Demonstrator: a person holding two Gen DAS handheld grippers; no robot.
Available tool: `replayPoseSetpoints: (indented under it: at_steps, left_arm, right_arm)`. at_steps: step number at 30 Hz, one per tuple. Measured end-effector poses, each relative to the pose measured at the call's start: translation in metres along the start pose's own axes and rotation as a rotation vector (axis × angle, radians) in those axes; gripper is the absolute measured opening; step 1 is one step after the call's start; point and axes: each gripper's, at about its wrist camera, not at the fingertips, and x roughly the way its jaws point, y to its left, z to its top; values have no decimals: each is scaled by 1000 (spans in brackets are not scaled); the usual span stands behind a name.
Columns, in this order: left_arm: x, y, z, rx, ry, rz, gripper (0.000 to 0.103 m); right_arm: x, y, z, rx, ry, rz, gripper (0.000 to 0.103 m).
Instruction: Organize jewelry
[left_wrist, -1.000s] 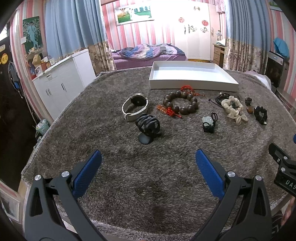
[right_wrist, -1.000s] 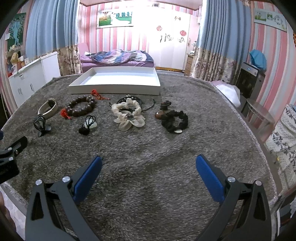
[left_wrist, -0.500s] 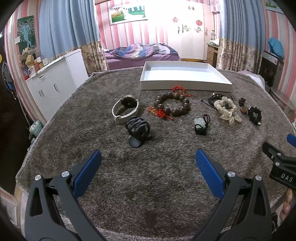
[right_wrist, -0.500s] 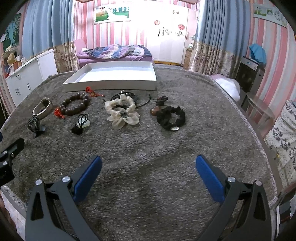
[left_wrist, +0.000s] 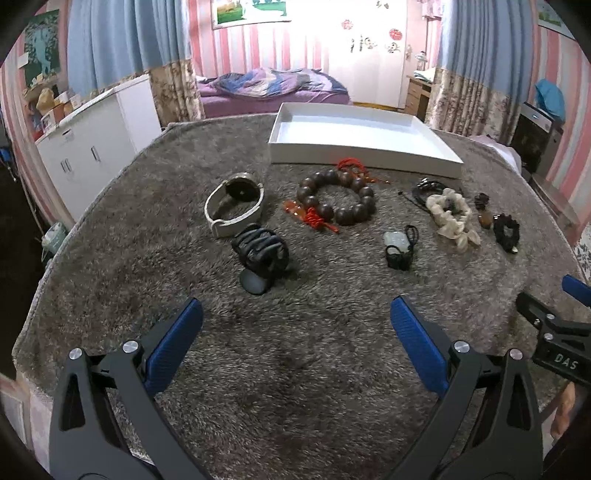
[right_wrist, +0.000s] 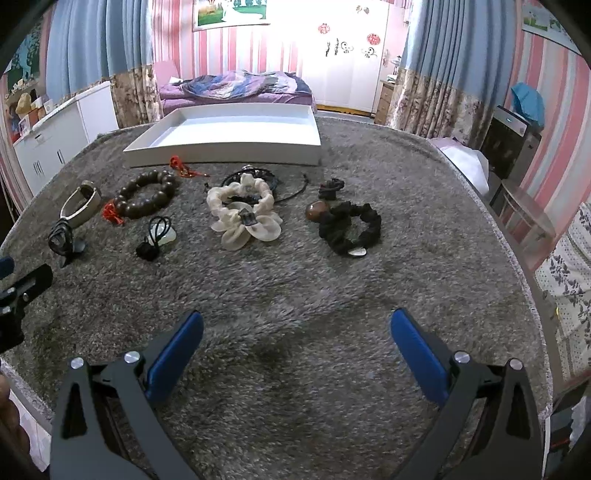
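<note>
- The left gripper (left_wrist: 295, 328) hangs over the near part of the grey shaggy worktop (left_wrist: 295, 369), its blue pads spread wide and holding nothing.
- The right gripper (right_wrist: 295, 332) is likewise spread wide and empty, low over the near edge of the worktop.
- In the left wrist view the right gripper's black body shows at the right edge and bears white letters reading "DAS" (left_wrist: 565, 362); any further letters are cut off.
- A white tray (left_wrist: 365, 159) lies at the far side of the worktop, with no jewelry in it.
- Just in front of the tray lies a dark wooden bead bracelet (left_wrist: 337, 201) with red knotted cord.
- To its left is a watch with a pale strap (left_wrist: 234, 208), and nearer than the watch a coil of black cord on a small round stand (left_wrist: 260, 254).
- A pale jade-like pendant on black cord (left_wrist: 399, 245) lies near the middle.
- To the right are a cream scrunchie (right_wrist: 243, 214), lying over a black cord necklace (right_wrist: 258, 175), then a brown bead (right_wrist: 317, 211) touching a black scrunchie (right_wrist: 351, 229).
- No writing on the jewelry can be read.
</note>
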Motion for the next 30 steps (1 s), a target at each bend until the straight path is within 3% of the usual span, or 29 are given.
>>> replayPoseSetpoints:
  at_steps: [14,21,30]
  left_arm:
    - [12,-2,4,9,26,60,100]
    - [18,-8,8,22,52,10,100]
    - [30,-18,55,68,70,30,100]
  right_arm:
    - [7,-4,5,27,-5,-14,101]
    - [8,-5,9,14,-7,5,101]
    - [19,-13,54,-27,3,59,101]
